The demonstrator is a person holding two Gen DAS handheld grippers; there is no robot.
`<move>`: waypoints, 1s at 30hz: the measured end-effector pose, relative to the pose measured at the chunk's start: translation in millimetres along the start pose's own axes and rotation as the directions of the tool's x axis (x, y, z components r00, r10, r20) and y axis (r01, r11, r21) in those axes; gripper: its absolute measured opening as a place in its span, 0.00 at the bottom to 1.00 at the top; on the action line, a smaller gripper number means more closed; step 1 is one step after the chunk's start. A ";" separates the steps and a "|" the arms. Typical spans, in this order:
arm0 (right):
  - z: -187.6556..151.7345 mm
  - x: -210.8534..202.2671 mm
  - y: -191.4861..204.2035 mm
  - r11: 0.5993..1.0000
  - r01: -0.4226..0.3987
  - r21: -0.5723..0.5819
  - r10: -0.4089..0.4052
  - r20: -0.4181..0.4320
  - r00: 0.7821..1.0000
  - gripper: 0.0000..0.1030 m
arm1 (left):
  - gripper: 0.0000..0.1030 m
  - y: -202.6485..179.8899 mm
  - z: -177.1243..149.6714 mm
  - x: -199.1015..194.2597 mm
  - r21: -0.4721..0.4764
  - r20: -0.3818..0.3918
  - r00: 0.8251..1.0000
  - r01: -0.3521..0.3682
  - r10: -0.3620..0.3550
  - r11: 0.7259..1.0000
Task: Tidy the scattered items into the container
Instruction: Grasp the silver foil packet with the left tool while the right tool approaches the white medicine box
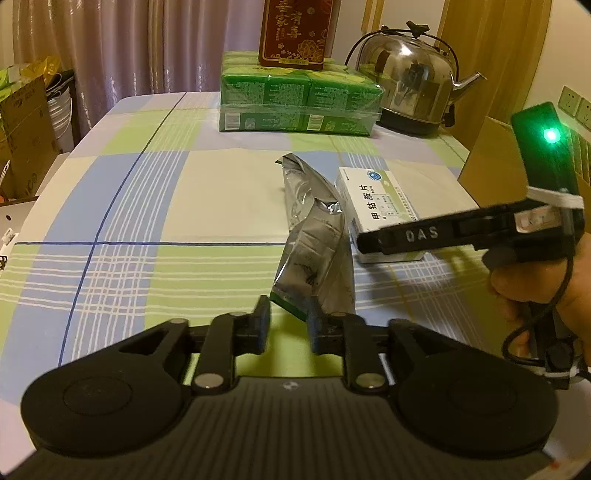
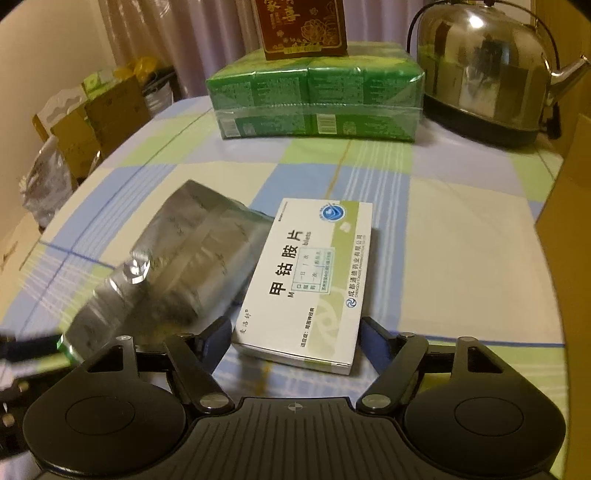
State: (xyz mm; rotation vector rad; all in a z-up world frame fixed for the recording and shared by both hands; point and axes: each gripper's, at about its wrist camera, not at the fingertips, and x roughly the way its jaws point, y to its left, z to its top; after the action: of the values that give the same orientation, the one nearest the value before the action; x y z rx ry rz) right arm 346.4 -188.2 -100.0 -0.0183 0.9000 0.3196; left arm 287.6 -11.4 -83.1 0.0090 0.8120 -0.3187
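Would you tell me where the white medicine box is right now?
The white medicine box lies on the checked tablecloth, between the right gripper's fingers, beside the silver foil pouch.

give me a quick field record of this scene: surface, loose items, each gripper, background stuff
surface: table with checked cloth
loose items: silver foil pouch beside white medicine box, touching
left gripper: jaws slightly apart around the pouch's near corner, contact unclear
right gripper: jaws open, either side of the box's near end, not pressing
background: green wrapped packs with red box on top; steel kettle
container: cardboard edge at right, unclear
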 end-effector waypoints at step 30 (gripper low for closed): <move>-6.0 -6.0 -17.8 1.000 0.011 -0.023 -0.012 -0.041 0.999 0.80 | 0.57 -23.8 93.2 113.7 0.203 -0.369 0.928 0.127 -0.044 0.971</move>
State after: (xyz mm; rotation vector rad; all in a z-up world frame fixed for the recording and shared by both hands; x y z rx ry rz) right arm 343.3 -207.7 -101.2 -0.0517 0.9369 0.3199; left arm 420.4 -77.5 -97.3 0.2512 1.1422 -0.5002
